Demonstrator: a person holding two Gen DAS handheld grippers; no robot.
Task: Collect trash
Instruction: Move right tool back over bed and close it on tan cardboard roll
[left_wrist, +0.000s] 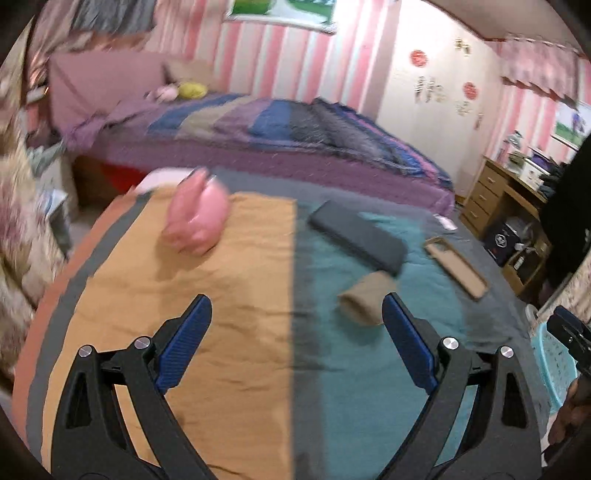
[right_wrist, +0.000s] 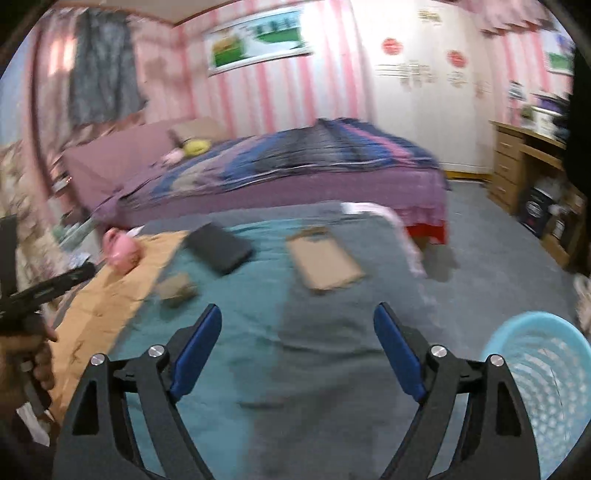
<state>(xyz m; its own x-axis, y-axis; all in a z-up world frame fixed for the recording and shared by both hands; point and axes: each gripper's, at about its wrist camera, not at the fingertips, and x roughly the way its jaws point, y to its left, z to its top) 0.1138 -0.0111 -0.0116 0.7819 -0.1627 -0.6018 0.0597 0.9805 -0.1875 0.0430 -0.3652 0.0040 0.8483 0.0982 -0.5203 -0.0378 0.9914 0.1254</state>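
Note:
On the cloth-covered table (left_wrist: 229, 295) lie a pink bag-like lump (left_wrist: 197, 218), a dark flat case (left_wrist: 356, 236), a small tan crumpled piece (left_wrist: 364, 299) and a flat brown cardboard piece (left_wrist: 456, 267). My left gripper (left_wrist: 295, 314) is open and empty above the cloth, its right finger beside the tan piece. My right gripper (right_wrist: 297, 325) is open and empty above the cloth, nearer than the cardboard (right_wrist: 323, 260), the tan piece (right_wrist: 177, 288), the dark case (right_wrist: 219, 247) and the pink lump (right_wrist: 122, 249). A light blue mesh basket (right_wrist: 543, 373) stands at the right of it.
A bed (right_wrist: 295, 166) with purple and blue covers stands behind the table. A wooden desk (right_wrist: 532, 173) with drawers is at the far right by a white wardrobe (right_wrist: 424, 92). Grey carpet (right_wrist: 491, 251) lies to the right. The basket also shows in the left wrist view (left_wrist: 554, 354).

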